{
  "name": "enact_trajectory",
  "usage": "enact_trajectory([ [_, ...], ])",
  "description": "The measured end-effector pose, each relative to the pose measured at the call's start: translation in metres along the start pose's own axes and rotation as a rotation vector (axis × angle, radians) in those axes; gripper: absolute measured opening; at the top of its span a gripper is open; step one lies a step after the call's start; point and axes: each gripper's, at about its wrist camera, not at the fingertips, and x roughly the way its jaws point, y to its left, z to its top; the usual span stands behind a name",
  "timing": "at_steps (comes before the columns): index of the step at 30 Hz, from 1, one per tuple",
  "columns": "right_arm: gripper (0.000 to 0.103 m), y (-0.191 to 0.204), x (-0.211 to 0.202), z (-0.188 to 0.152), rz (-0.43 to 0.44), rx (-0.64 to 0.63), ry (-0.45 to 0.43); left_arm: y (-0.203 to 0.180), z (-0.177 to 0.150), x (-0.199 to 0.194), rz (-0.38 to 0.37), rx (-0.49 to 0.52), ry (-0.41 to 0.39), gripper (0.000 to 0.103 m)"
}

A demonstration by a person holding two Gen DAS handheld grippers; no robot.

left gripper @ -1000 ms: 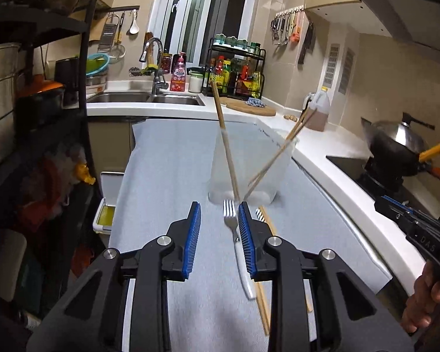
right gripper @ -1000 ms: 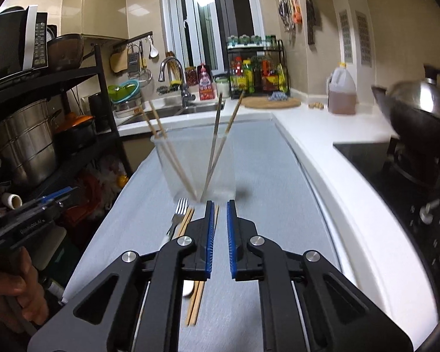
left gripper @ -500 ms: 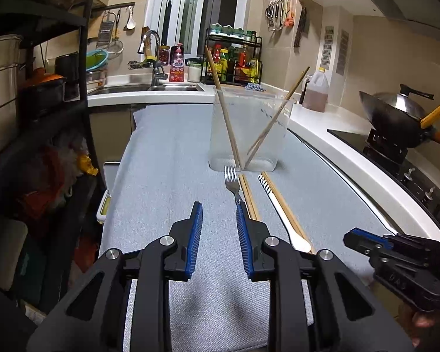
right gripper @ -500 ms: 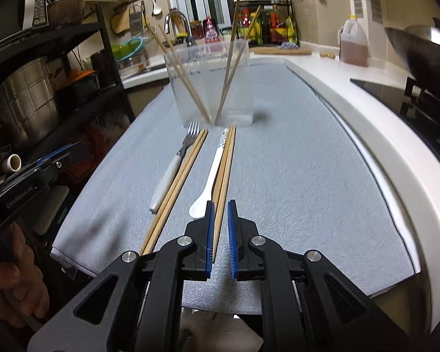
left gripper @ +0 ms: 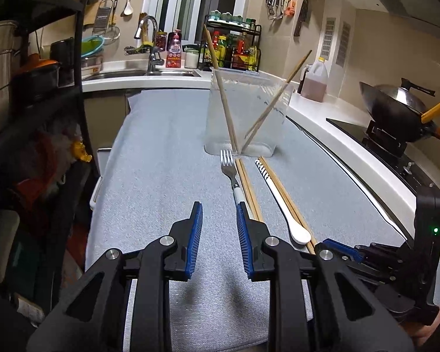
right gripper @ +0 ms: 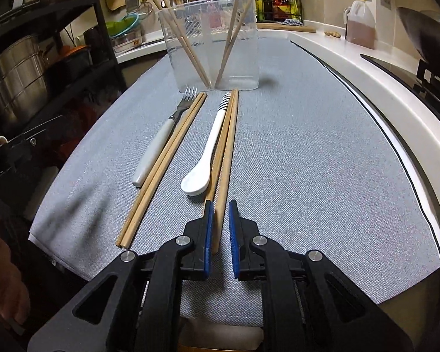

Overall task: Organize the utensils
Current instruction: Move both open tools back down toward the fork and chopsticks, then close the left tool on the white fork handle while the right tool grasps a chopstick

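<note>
A clear plastic container [right gripper: 214,44] stands on the grey mat [right gripper: 308,152] with several wooden chopsticks leaning in it; it also shows in the left wrist view [left gripper: 245,117]. In front of it lie a white-handled fork [right gripper: 158,143], a chopstick pair [right gripper: 167,158], a white spoon [right gripper: 206,155] and a second chopstick pair [right gripper: 227,152]. My right gripper [right gripper: 219,228] is open, low over the near end of the second pair, one stick between its jaws, not clamped. My left gripper [left gripper: 219,228] is open and empty, just left of the fork handle [left gripper: 240,196].
A dark shelf rack with pots [left gripper: 29,88] stands at the left. A sink [left gripper: 149,72] and spice rack [left gripper: 234,47] are at the back. A wok on the stove [left gripper: 396,111] and an oil jug [left gripper: 315,80] are at the right, beyond the white counter edge.
Both grippers have drawn back toward the mat's near edge and lowered. The right gripper's jaws have opened a little around the end of a chopstick. The left gripper has opened wider.
</note>
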Motion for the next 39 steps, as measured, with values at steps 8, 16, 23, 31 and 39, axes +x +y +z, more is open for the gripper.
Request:
enact_trajectory([
  [8,0.007,0.003,-0.001,-0.005,-0.033,-0.032,-0.018,-0.008,-0.008,0.031,-0.062,-0.053,0.110,0.024],
  [16,0.006,-0.018,-0.008,-0.008,-0.058,0.023,-0.029,-0.022,-0.011,0.066,-0.060,-0.088,0.208,0.024],
  [23,0.006,-0.026,-0.012,-0.010,-0.053,0.035,-0.029,-0.021,-0.012,0.068,-0.021,-0.084,0.228,0.015],
  [31,0.008,-0.031,-0.016,-0.015,-0.059,0.061,-0.028,0.004,-0.027,0.035,0.027,-0.081,0.228,0.016],
  [39,0.008,-0.030,-0.012,-0.012,-0.064,0.048,-0.038,-0.011,-0.027,0.045,0.088,0.024,0.200,0.022],
])
